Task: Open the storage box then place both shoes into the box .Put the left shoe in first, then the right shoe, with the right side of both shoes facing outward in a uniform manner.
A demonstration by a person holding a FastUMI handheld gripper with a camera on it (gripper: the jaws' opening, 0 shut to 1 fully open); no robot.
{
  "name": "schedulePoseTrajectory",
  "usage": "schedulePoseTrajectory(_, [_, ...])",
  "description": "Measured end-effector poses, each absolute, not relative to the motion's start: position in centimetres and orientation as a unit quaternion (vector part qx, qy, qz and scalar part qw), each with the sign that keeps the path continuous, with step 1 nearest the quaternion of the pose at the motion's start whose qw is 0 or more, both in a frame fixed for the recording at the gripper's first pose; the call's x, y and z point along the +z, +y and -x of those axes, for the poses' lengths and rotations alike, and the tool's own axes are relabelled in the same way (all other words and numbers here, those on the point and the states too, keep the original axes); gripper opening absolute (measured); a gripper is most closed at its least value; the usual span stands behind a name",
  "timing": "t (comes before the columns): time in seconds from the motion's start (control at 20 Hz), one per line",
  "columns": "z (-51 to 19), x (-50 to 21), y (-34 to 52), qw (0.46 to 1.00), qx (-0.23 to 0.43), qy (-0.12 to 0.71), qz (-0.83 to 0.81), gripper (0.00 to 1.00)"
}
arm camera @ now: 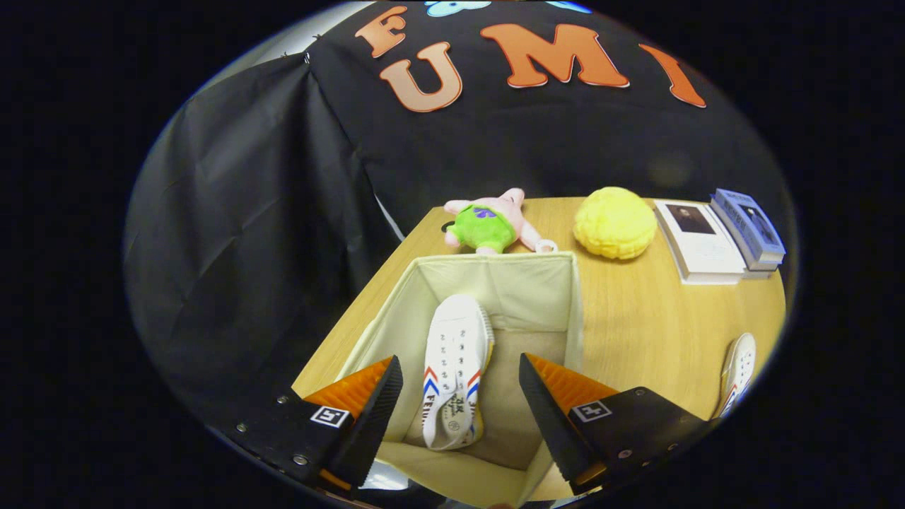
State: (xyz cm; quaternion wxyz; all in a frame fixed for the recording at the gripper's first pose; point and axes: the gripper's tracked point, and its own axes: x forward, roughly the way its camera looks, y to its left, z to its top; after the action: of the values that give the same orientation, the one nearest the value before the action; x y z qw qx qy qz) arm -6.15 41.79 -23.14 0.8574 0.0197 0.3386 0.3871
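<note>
A cream fabric storage box (537, 283) stands open on the wooden table, right below me. One white canvas shoe (456, 367) with red and blue stripes lies inside it on the box floor, toe pointing away, leaning toward the left wall. My gripper (459, 396) hovers above the box with its fingers spread wide apart on either side of the shoe, touching nothing. The other white shoe (739, 375) lies on the table to the right of the box, partly cut off.
Beyond the box lie a pink plush toy in green (491, 225) and a yellow fluffy ball (614, 222). A white book (700, 240) and a blue book (749, 227) sit at the far right. The table's left edge (368, 283) drops off beside the box.
</note>
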Motion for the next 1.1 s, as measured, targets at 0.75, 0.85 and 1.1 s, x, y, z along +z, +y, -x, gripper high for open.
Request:
schedulePoseTrajectory(0.75, [-2.8, -21.6, 18.6, 0.937, 0.179, 0.294, -0.059, 0.98])
schedulePoseTrajectory(0.85, [-3.1, -22.4, 15.1, 0.942, 0.152, 0.294, -0.059, 0.98])
schedulePoseTrajectory(1.1, [-4.0, -24.7, 7.3, 0.946, 0.095, 0.304, -0.057, 0.98])
